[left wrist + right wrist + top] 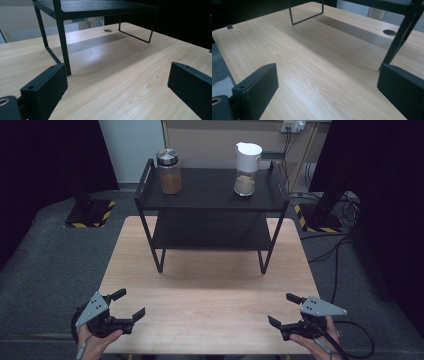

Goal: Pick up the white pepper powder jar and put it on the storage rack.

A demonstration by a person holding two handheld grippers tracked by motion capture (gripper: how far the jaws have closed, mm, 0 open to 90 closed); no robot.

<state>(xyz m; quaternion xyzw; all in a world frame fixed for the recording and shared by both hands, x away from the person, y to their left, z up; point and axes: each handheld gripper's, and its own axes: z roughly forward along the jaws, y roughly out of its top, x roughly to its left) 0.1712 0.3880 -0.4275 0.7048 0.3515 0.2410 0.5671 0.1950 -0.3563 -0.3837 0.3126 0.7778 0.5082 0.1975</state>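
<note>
A pale wooden bench (pixel 210 285) stands on grey carpet between dark curtains, and a black two-tier shelf rack (pixel 212 200) takes up its far half. Both pairs of tongs wait at the near edge, well short of the rack's feet.

The left tongs (pixel 128 306) are released, jaws spread wide with only bare wood between them, and they point inward and toward the rack. Ahead of them and a little to their right, on the rack's top tier, stands a glass jar with a metal lid (pixel 169 171), holding a reddish-brown powder. Farther right on the same tier, ahead of the right tongs (pixel 282 309) and slightly to their left, stands a jar with a white flip lid (pixel 247 168), with a paler filling low down. The right tongs are likewise released and hold nothing.

The step in hand looks like the approach to the jars, most likely each pair of tongs to its nearer one. To do it well, each pair should rise above the tier's raised end rails before going forward, arrive level with the jaws wide, and close on the glass body under the lid. The glass is probably slippery, though its surface is too small here to judge.
</note>
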